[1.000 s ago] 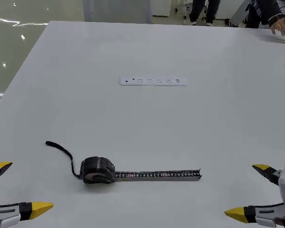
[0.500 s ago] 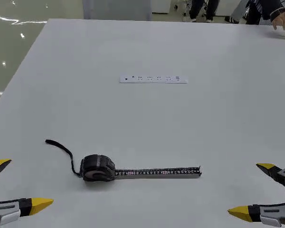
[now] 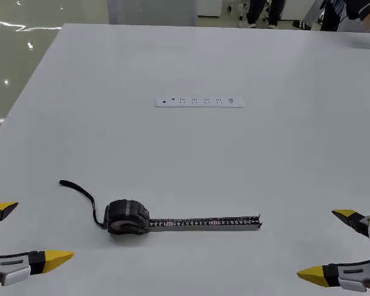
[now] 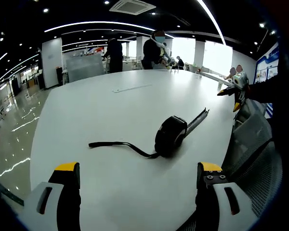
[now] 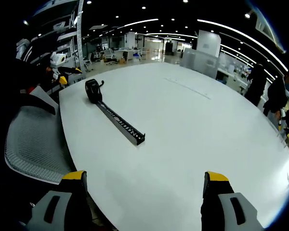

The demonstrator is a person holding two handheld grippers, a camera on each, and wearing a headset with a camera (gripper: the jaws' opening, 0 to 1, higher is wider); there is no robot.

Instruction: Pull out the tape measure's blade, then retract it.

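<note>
Down at the lower left of the head view, the left gripper (image 3: 43,229) hovers over the near edge of the white tabletop (image 3: 234,160). Its yellow-tipped jaws are wide apart and clamped on nothing. Just to its right, a black strap (image 3: 80,194) snakes across the surface and joins the tape measure (image 3: 126,217), whose dark round case rests on the tabletop, touched by neither pair of jaws. From the case the blade (image 3: 203,222) runs out flat to the right with its markings showing. Its end hook rests on the tabletop well short of the right gripper (image 3: 316,243). In the left gripper view the case sits ahead between the two jaws, with the strap trailing off to that view's left. Farther back, near the middle of the tabletop, a white power strip (image 3: 198,102) lies parallel to the blade. At the lower right, the right gripper hangs over the near edge, its jaws likewise spread and empty. Its own view has the blade's hook end nearest and the case at the far end, with a grey mesh chair (image 5: 31,139) at the tabletop's edge.
</note>
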